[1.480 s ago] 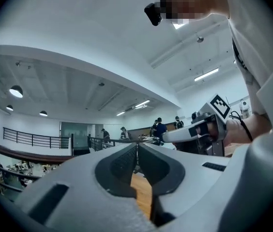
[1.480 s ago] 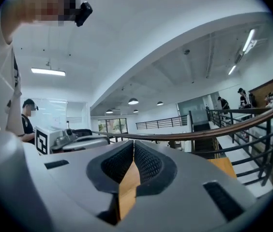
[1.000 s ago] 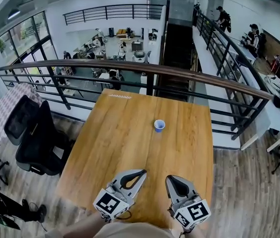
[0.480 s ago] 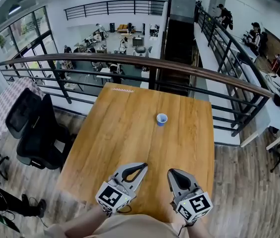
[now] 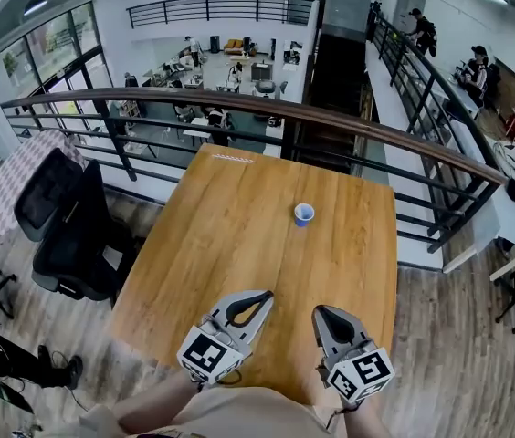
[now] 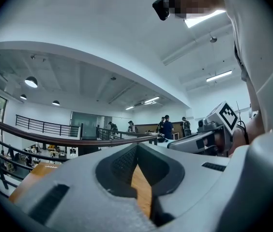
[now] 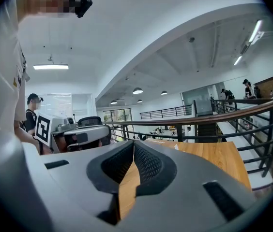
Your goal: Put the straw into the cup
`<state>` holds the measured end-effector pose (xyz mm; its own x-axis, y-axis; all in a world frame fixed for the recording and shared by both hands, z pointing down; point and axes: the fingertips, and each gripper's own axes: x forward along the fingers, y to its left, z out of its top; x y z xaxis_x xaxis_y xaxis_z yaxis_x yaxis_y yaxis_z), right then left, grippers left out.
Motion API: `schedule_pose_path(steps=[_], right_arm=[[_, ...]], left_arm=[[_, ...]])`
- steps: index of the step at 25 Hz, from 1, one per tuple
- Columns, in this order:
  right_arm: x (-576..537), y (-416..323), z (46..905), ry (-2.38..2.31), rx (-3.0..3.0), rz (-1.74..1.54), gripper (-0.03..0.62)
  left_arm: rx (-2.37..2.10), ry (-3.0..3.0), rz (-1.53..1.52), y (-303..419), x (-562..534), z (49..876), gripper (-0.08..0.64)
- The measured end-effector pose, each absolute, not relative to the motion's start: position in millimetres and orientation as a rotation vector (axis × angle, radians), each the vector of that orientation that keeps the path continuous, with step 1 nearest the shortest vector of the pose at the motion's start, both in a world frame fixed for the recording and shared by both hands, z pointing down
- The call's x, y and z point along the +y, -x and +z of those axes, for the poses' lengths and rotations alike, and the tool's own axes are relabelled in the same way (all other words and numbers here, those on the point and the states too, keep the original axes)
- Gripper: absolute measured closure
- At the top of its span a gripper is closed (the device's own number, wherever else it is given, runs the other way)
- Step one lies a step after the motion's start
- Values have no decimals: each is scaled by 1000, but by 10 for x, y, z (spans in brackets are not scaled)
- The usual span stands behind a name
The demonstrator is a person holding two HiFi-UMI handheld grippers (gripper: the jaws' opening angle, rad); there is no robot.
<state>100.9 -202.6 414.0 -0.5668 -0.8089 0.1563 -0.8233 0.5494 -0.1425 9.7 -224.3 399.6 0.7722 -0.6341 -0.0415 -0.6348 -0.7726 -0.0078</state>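
Observation:
A small blue cup [image 5: 304, 213] stands upright on the wooden table [image 5: 221, 245], right of its middle. A thin white straw [image 5: 232, 159] lies flat near the table's far edge, at the left. My left gripper [image 5: 263, 296] hovers over the near part of the table, shut with nothing in it; in the left gripper view [image 6: 137, 147] its jaws meet at the tip. Beside it, my right gripper [image 5: 320, 311] is also shut and empty, and the right gripper view [image 7: 133, 143] shows the same. Both point level toward the far edge, well short of cup and straw.
A dark railing [image 5: 367, 135] runs just beyond the table's far edge, with a drop to a lower floor behind it. Two black office chairs [image 5: 66, 235] stand close to the table's left side. Wooden floor lies to the right of the table.
The head camera has shifted slightly, so the cup and table sit a little higher and further right in the picture. Both grippers stay shut in about the same place.

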Motion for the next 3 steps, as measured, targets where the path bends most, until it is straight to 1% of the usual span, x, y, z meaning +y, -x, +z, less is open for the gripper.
schedule_pose_path(steps=[3], right_arm=[[-2031, -994, 4148, -1421, -2709, 331, 571]], left_arm=[[1056, 2933, 65, -74, -2255, 3951, 546]])
